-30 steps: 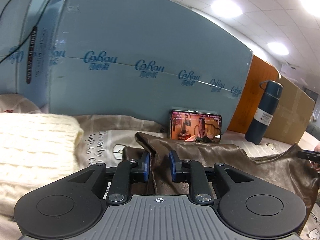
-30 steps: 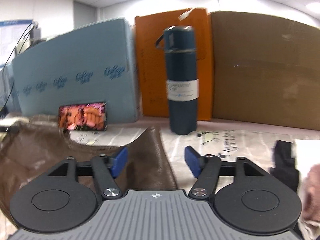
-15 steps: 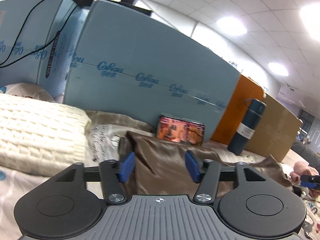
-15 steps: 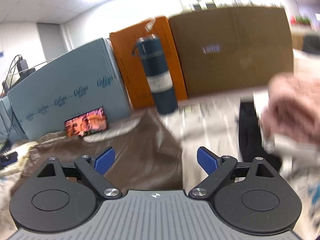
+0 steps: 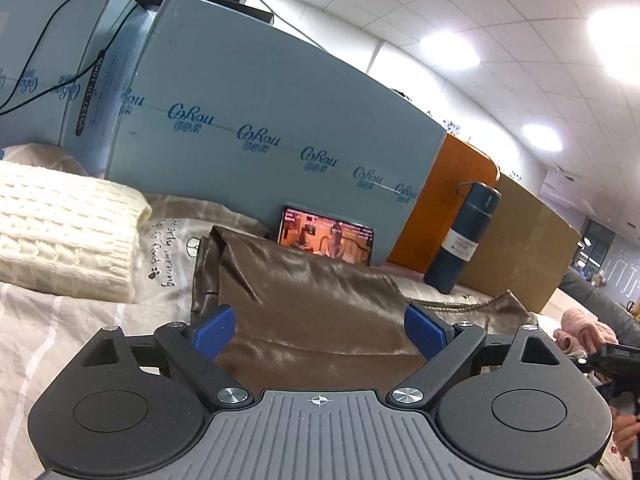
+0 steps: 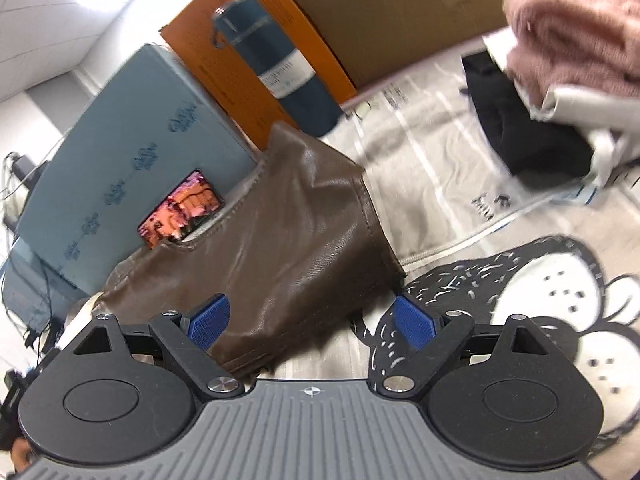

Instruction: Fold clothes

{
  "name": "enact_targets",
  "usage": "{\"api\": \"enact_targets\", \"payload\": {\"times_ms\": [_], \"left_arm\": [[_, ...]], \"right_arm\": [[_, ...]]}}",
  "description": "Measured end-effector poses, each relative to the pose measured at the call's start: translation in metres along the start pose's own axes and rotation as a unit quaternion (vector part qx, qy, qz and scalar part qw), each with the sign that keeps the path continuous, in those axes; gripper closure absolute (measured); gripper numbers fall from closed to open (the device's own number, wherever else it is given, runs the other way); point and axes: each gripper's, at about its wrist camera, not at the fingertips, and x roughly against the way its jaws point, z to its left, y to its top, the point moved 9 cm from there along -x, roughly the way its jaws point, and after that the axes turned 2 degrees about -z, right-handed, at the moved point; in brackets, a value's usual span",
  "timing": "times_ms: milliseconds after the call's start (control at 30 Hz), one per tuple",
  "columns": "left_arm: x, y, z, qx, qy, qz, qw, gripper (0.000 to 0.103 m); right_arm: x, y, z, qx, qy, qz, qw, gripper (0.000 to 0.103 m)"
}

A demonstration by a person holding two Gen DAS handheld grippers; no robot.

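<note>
Fold's laid: both the left gripper (image 5: 319,332) and right gripper (image 6: 310,322) have just been opening, fingers wide, empty. Next up, regrab the brown garment (image 5: 312,308), edge at 12 o'clock.

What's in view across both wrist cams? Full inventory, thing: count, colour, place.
leather garment: 1, brown, folded on the bedsheet, in front of both grippers
knit sweater: 1, cream, left of the garment
phone: 1, screen lit, leaning on the blue box
blue box: at least 1, light blue, behind the clothes
orange box: 1, right of the blue box
cardboard box: 1, brown, far right
flask: 1, dark blue, standing before the orange box
clothes pile: pink, white and black pieces, blurred, right of the garment
bedsheet: 1, pale, with black cartoon print
left gripper: 1, black, blue pads, jaws just opened, garment between them, not pressed
right gripper: 1, same, jaws open
</note>
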Motion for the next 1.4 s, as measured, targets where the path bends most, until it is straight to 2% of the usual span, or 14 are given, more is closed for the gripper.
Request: {"api": "enact_targets", "payload": {"times_ms": [133, 233, 267, 300, 367, 500, 567, 700, 767, 900, 1067, 1167, 1267, 1400], "left_arm": [[-0.006, -0.008, 0.004, -0.016, 0.034, 0.02, 0.9991, 0.007], [-0.011, -0.014, 0.013, -0.017, 0.06, 0.038, 0.9974, 0.007], [-0.013, -0.016, 0.016, -0.013, 0.063, 0.044, 0.997, 0.007], [-0.014, -0.018, 0.018, -0.008, 0.064, 0.05, 0.9967, 0.007], [-0.017, -0.021, 0.023, -0.001, 0.069, 0.06, 0.9958, 0.007], [-0.022, -0.027, 0.026, 0.006, 0.069, 0.077, 0.9946, 0.005], [-0.023, -0.028, 0.026, 0.003, 0.071, 0.081, 0.9942, 0.004], [-0.027, -0.033, 0.019, -0.012, 0.065, 0.093, 0.9934, 0.001], [-0.029, -0.035, 0.011, -0.025, 0.057, 0.101, 0.993, 0.001], [-0.028, -0.038, -0.005, -0.027, -0.002, 0.11, 0.9936, 0.0], [-0.03, -0.043, -0.012, -0.036, -0.015, 0.121, 0.9919, 0.0], [-0.03, -0.043, -0.013, -0.035, -0.016, 0.121, 0.9919, 0.0], [-0.029, -0.043, -0.014, -0.034, -0.015, 0.122, 0.9919, 0.0], [-0.028, -0.041, -0.013, -0.03, -0.014, 0.119, 0.9924, 0.0]], "right_arm": [[-0.018, 0.004, 0.004, -0.018, -0.005, -0.03, 0.999, 0.01], [-0.026, 0.007, 0.011, -0.017, 0.002, -0.049, 0.999, 0.013], [-0.029, 0.007, 0.012, -0.019, 0.007, -0.056, 0.998, 0.02], [-0.031, 0.007, 0.014, -0.021, 0.012, -0.061, 0.998, 0.036], [-0.033, 0.005, 0.017, -0.021, 0.019, -0.072, 0.997, 0.052], [-0.028, 0.006, 0.017, -0.022, 0.042, -0.101, 0.994, 0.081], [-0.023, 0.008, 0.02, -0.023, 0.066, -0.113, 0.991, 0.087], [-0.007, 0.013, 0.024, -0.051, 0.138, -0.133, 0.98, 0.091], [-0.001, 0.016, 0.023, -0.062, 0.156, -0.141, 0.976, 0.092], [0.017, 0.023, 0.027, -0.058, 0.184, -0.169, 0.967, 0.092], [0.037, 0.02, 0.076, 0.035, 0.215, -0.197, 0.956, 0.092], [0.032, 0.014, 0.111, 0.078, 0.22, -0.181, 0.955, 0.092], [0.019, 0.0, 0.147, 0.136, 0.208, -0.158, 0.956, 0.092], [0.005, -0.032, 0.185, 0.234, 0.196, -0.129, 0.944, 0.092]]}}
